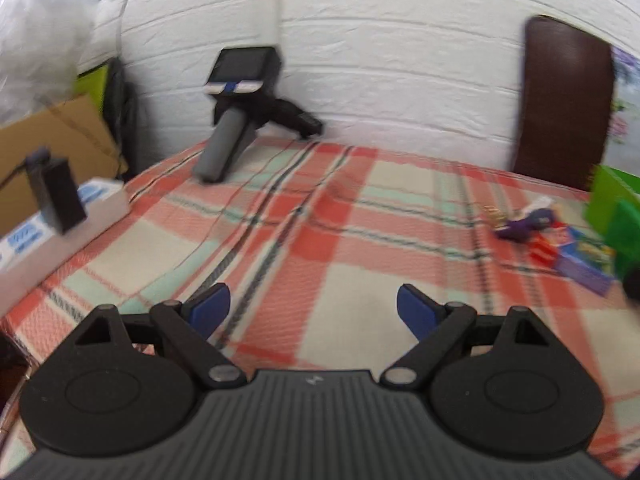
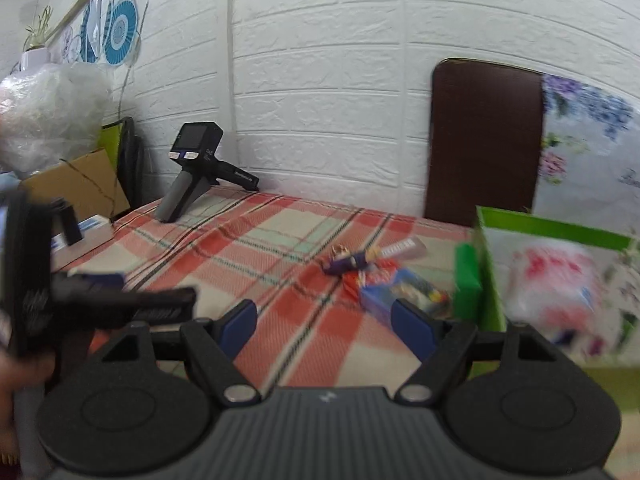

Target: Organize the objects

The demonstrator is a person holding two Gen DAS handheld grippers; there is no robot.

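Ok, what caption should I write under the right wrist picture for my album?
Open right claw hovering over the plaid tablecloth, facing small toys beside a green box.

The right gripper hangs with jaws apart and empty over the plaid tablecloth. Small packets lie beside a green box.

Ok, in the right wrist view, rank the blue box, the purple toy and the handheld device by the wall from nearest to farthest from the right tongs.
1. Blue box: just ahead of the right tongs, slightly right.
2. Purple toy: behind the box, mid-table.
3. Handheld device: far left corner, against the brick wall.
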